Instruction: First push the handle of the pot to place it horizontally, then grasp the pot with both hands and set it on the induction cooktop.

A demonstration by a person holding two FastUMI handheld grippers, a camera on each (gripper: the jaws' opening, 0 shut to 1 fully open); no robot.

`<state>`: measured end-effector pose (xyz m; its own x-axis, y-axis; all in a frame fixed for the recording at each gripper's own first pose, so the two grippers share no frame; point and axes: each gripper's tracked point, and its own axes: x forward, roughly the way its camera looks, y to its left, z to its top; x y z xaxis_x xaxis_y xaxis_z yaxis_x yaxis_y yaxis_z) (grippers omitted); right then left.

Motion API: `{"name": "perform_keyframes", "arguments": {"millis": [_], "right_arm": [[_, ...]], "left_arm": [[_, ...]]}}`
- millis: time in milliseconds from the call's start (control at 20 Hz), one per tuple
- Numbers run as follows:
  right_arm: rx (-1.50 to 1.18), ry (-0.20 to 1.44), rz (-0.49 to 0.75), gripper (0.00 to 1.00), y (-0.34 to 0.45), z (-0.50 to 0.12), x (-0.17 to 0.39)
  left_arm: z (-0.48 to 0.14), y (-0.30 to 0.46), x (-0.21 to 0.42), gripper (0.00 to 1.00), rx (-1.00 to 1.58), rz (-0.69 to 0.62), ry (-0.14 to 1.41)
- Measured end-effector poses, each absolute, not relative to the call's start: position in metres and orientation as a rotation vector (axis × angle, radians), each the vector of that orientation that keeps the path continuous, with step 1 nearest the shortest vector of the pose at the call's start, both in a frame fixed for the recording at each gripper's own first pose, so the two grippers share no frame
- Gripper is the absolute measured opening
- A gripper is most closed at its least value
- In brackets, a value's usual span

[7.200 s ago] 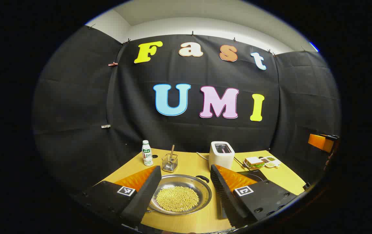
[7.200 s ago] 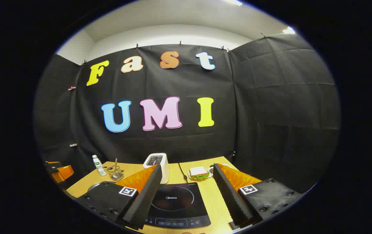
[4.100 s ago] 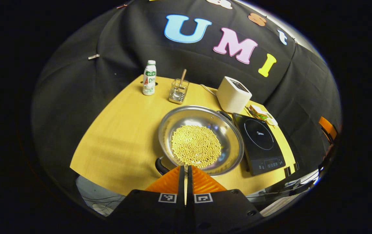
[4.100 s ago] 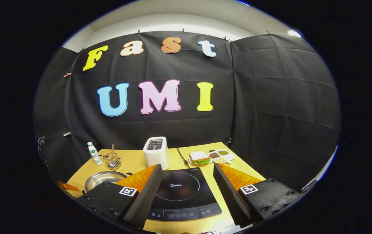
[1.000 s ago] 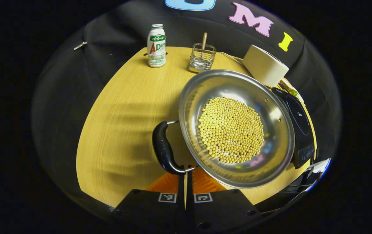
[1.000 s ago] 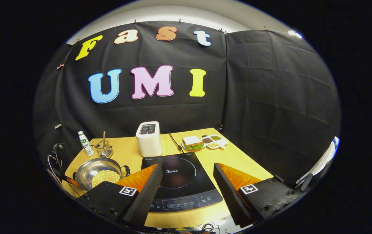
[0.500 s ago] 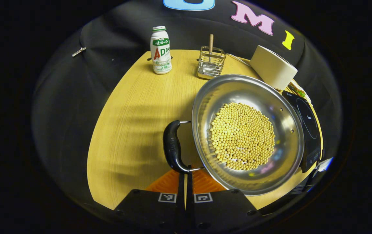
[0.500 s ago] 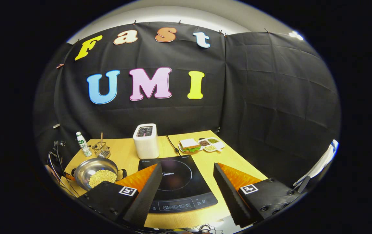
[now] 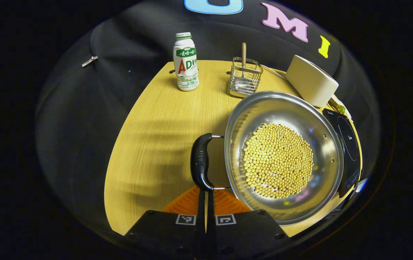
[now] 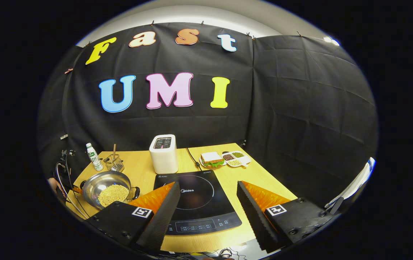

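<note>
- Left gripper (image 9: 206, 193), fingers pressed together, now touches the near end of the pot (image 9: 282, 155) handle (image 9: 201, 167), which has swung further round.
- Right gripper (image 10: 206, 206) stays spread above the cooktop (image 10: 195, 202).

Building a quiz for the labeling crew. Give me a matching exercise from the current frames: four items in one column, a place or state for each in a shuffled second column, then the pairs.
Column 1
1. pot
2. left gripper
3. right gripper
4. toaster

Column 2
A. fingers wide apart, over the near part of the induction cooktop
B. standing just behind the induction cooktop
C. fingers closed together, tips at the near end of the pot's black handle
D. on the table, holding yellow beans

Pairs: 1-D, 2-C, 3-A, 4-B
</note>
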<state>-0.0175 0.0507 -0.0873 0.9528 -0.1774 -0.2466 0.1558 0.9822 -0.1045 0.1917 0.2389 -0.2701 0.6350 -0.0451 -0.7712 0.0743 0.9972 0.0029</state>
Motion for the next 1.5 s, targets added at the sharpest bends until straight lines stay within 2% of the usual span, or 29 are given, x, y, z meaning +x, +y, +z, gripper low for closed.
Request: {"name": "perform_keyframes", "arguments": {"millis": [450,500,550,800,850,1250,1500], "right_arm": [[-0.049,0.299,-0.094,0.99,0.078,-0.103,0.005],[-0.039,0.308,-0.079,0.99,0.085,-0.106,0.01],[-0.034,0.316,-0.063,0.98,0.092,-0.109,0.016],[0.008,0.423,0.049,0.99,0.146,-0.133,0.048],[0.008,0.431,0.066,0.99,0.156,-0.136,0.056],[-0.015,0.552,0.188,0.99,0.231,-0.184,0.103],[0.024,0.674,0.194,0.99,0.258,-0.232,0.123]], "left_arm": [[-0.23,0.261,0.164,0.06,0.028,0.0,0.779],[-0.223,0.265,0.162,0.08,0.041,0.007,0.762],[-0.215,0.266,0.161,0.17,0.051,0.003,0.744],[-0.185,0.255,0.161,0.99,0.042,-0.066,0.658],[-0.179,0.252,0.163,0.94,0.025,-0.075,0.642],[-0.159,0.246,0.19,0.95,0.014,-0.129,0.58],[-0.17,0.24,0.211,0.96,0.009,-0.174,0.589]]}}
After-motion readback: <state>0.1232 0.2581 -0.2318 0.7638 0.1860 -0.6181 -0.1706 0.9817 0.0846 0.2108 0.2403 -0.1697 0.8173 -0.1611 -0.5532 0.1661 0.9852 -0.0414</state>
